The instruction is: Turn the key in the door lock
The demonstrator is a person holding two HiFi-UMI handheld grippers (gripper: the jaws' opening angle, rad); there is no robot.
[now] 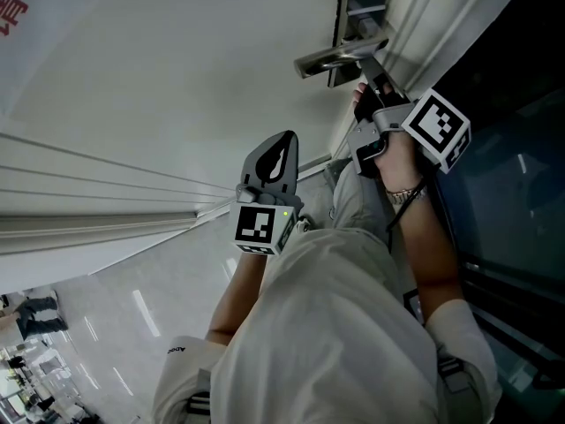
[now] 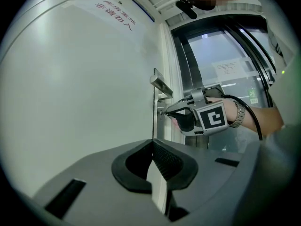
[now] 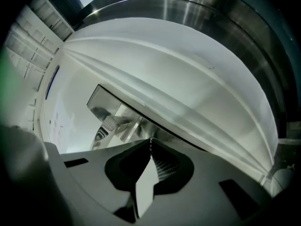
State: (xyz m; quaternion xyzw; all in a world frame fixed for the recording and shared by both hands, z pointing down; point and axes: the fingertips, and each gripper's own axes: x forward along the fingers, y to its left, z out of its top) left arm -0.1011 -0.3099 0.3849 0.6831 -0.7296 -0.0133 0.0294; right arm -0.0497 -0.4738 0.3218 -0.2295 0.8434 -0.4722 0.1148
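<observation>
Door lock set in the right-hand edge of the white door, just under the steel lever handle. Door leaf filling the left of the head view, dark glazing to the right.

Right gripper held level against that edge, nose right at the lock, body rolled over on its side. Likely mid-twist, with the wrist doing the turning. Jaws pressed almost together, apparently clamped on the thin head of the key, seen only as a pale sliver at the tips. Blade presumably seated in the lock, too small to confirm. Tight pinch sensible here: flat head, little to hold, torque needed without slip.

Left gripper parked nearer and to the left, well apart from the lock, pointing at the bare door face. Jaws together on nothing. Held clear of the work, perhaps ready for the handle.

Task judged under way, not finished; no sign either way of the lock having released. Next: twist along the key's own axis, no sideways load.
</observation>
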